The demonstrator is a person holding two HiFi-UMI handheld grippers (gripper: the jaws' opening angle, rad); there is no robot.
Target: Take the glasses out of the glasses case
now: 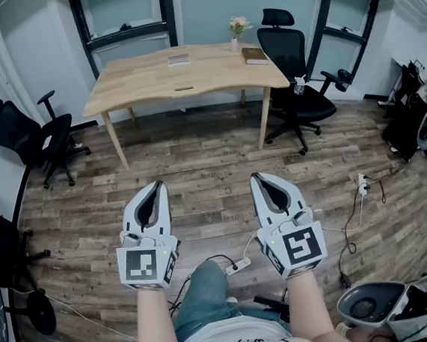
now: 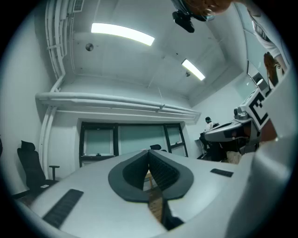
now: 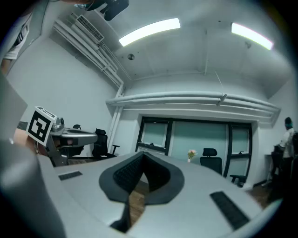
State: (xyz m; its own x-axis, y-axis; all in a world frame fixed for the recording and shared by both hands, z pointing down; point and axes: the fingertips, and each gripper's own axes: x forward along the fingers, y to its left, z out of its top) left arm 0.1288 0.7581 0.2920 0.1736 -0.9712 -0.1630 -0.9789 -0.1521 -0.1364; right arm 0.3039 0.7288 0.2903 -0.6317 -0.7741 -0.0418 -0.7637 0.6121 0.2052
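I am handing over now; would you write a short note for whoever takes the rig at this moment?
Left gripper: shut, empty, held out over the floor.
Right gripper: shut, empty, beside it.
Things: the table stands across the room. On it lie a flat item, a brown box and a vase; which is the case is too small to tell. No glasses seen.
Done: nothing yet.
Left: walk to the table, find and open the case, take out the glasses.
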